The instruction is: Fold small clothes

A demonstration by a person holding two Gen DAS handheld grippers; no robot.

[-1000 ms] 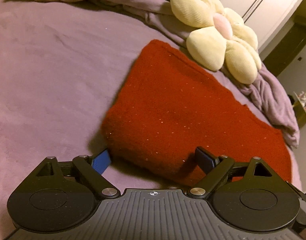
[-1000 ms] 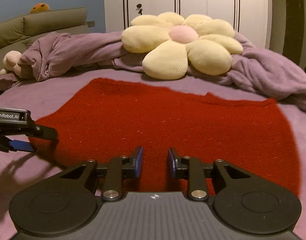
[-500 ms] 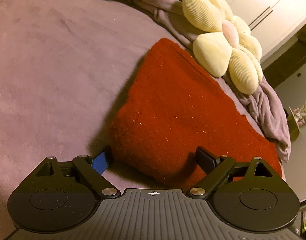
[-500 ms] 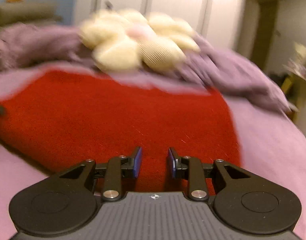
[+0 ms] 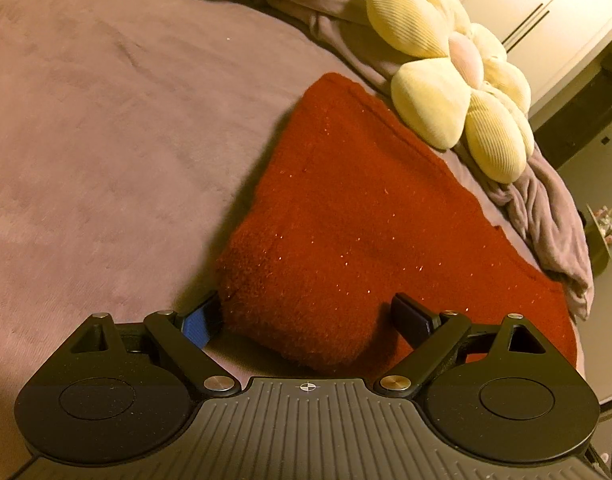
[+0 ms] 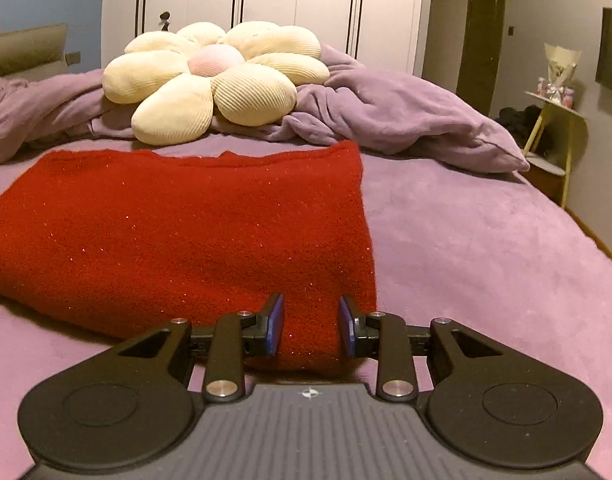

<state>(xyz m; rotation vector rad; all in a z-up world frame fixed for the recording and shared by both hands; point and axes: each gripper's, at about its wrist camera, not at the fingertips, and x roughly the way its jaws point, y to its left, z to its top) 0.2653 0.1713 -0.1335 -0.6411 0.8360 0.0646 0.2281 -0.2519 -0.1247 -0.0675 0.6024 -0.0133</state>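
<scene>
A red glittery knit garment (image 5: 365, 232) lies folded flat on the purple bed (image 5: 106, 120). My left gripper (image 5: 309, 312) stands wide open around the garment's near left corner; the blue left pad (image 5: 198, 324) sits at the cloth's edge and the other finger rests over the knit. In the right wrist view the same garment (image 6: 178, 232) spreads to the left. My right gripper (image 6: 310, 320) is at its near right corner, jaws narrow and opening, with the cloth's edge seen between the pads but not pinched.
A cream flower-shaped pillow (image 6: 214, 76) and a bunched purple blanket (image 6: 393, 120) lie just beyond the garment. Bare bedding (image 6: 485, 260) stretches right of the garment. A small side table (image 6: 553, 104) and white wardrobe doors (image 6: 266, 0) stand past the bed.
My right gripper has slid to the right along the garment's near edge, from its middle to its right corner. The left gripper stays at the left corner, slightly rolled.
</scene>
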